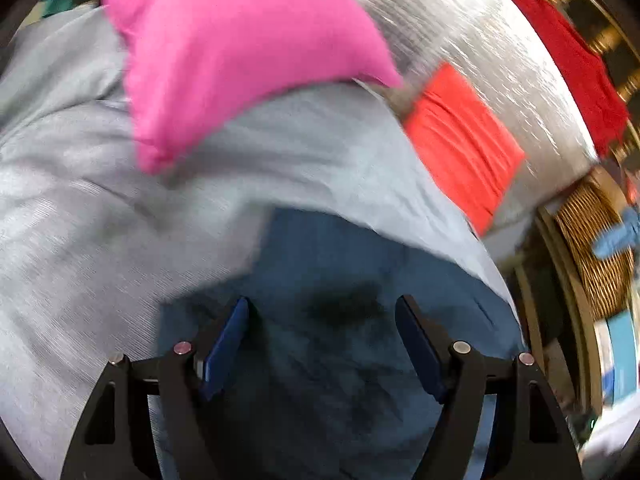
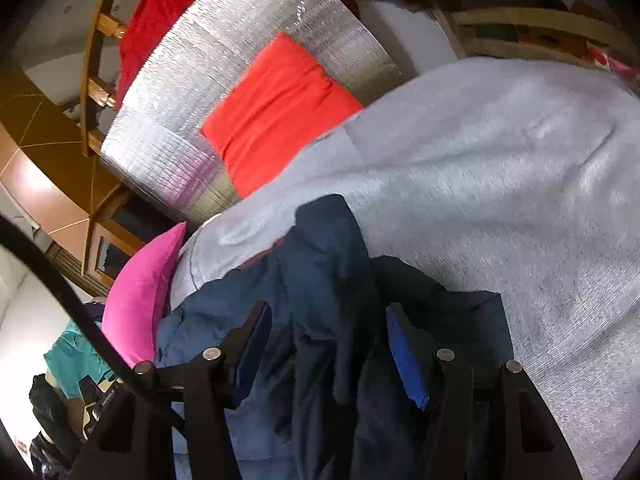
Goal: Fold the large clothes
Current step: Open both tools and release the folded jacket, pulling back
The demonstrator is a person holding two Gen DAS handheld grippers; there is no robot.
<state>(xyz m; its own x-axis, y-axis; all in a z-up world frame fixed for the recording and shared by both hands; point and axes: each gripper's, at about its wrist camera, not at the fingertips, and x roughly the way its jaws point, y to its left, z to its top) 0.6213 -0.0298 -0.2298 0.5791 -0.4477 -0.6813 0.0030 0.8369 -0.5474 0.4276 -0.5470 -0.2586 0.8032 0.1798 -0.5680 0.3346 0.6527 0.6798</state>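
Note:
A dark blue garment (image 1: 332,344) lies on a light grey sheet (image 1: 80,220). My left gripper (image 1: 322,312) is open and hovers just above the blue cloth, with nothing between its blue pads (image 1: 226,344). In the right wrist view the same garment (image 2: 320,264) is bunched and creased. My right gripper (image 2: 328,324) is open, and a raised fold of the blue cloth lies between its pads (image 2: 406,356). I cannot tell if the pads touch it.
A pink cushion (image 1: 224,48) lies on the grey sheet (image 2: 500,184), and it also shows in the right wrist view (image 2: 140,296). A folded orange-red cloth (image 1: 460,144) (image 2: 276,112) rests on a silver quilted surface (image 1: 480,48) (image 2: 224,48). A red cloth (image 1: 572,60) and a wicker basket (image 1: 596,248) are beyond it.

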